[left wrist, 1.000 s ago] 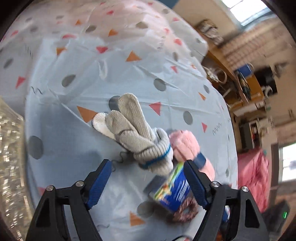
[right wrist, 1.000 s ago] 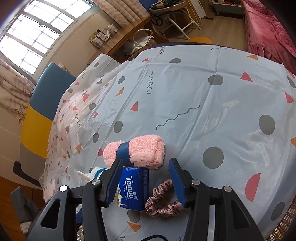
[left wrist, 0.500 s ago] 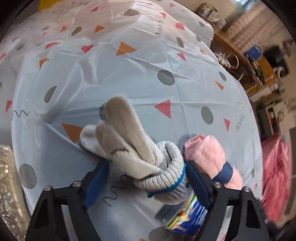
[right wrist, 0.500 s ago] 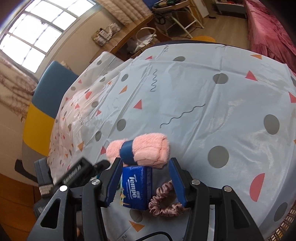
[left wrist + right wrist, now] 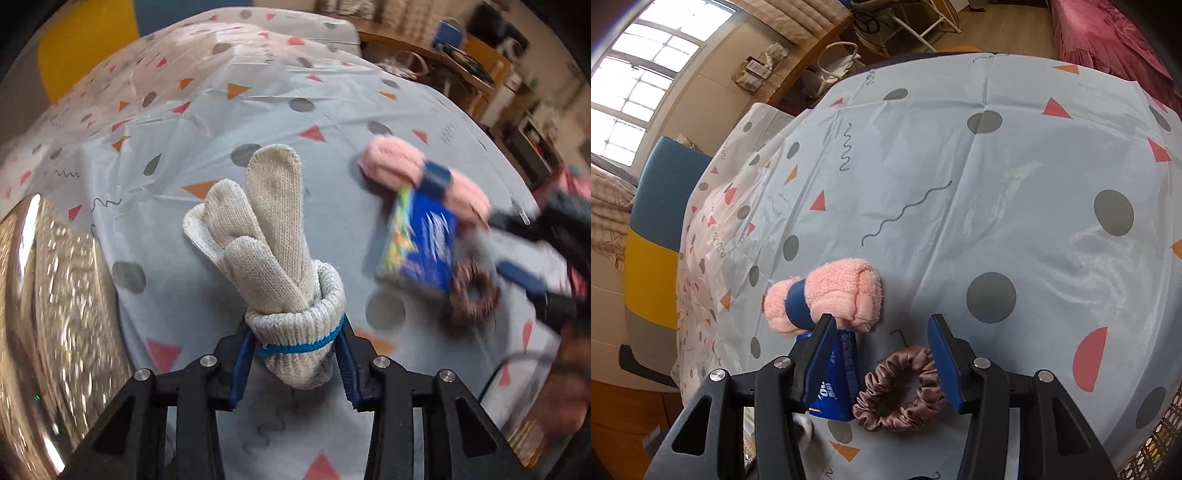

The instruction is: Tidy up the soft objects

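Observation:
A grey knitted sock bundle (image 5: 273, 236) with a blue band lies on the patterned tablecloth (image 5: 1015, 166). My left gripper (image 5: 295, 332) has its jaws closing, and both blue pads press the bundle's rolled cuff. To the right lie a pink towel roll (image 5: 417, 173) with a blue band, a blue tissue pack (image 5: 421, 243) and a mauve scrunchie (image 5: 476, 291). My right gripper (image 5: 882, 332) hangs open just over the scrunchie (image 5: 901, 387). Its left finger stands against the tissue pack (image 5: 842, 373), below the towel roll (image 5: 827, 299). Neither pad presses anything.
A shiny, glittery container (image 5: 48, 314) fills the left edge of the left wrist view. A woven rim (image 5: 1160, 435) shows at the table's near right corner. A blue and yellow chair (image 5: 661, 206) stands beyond the table's far left side.
My left gripper slid onto the sock bundle, rolled, and narrowed its jaws around the cuff. The right gripper dropped slightly toward the scrunchie and tissue pack, jaws unchanged.

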### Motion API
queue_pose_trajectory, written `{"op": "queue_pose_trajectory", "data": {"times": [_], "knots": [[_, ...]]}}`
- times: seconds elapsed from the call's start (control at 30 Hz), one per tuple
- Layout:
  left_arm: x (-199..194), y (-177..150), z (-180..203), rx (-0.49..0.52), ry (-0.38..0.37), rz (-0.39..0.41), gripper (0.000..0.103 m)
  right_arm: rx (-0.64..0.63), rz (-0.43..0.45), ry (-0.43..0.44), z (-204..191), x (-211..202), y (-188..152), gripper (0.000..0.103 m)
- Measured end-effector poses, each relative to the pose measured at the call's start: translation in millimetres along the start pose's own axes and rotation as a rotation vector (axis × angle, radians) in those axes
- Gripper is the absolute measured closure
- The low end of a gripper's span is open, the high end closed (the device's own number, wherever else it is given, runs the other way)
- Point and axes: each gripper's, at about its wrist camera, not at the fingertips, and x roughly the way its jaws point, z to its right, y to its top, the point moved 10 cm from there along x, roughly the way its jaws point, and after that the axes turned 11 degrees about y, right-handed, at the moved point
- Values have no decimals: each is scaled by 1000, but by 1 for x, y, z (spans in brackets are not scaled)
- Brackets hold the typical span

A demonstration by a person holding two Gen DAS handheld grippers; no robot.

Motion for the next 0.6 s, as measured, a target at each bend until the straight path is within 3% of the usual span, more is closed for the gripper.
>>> {"op": "queue_pose_trajectory", "data": {"times": [0.17, 0.2, 0.43, 0.5, 0.6], "knots": [[5, -32, 16, 73, -24, 12, 62, -38, -71, -31, -2, 11, -12, 51], [3, -31, 16, 85, -16, 48, 62, -57, -85, -39, -4, 11, -15, 51], [3, -32, 10, 70, -57, 52, 62, -360, -271, -130, -27, 10, -37, 46], [3, -32, 9, 72, -60, 62, 62, -481, -376, -129, -34, 11, -48, 45], [4, -32, 8, 72, -57, 73, 62, -654, -456, -185, -38, 13, -57, 31]]}}
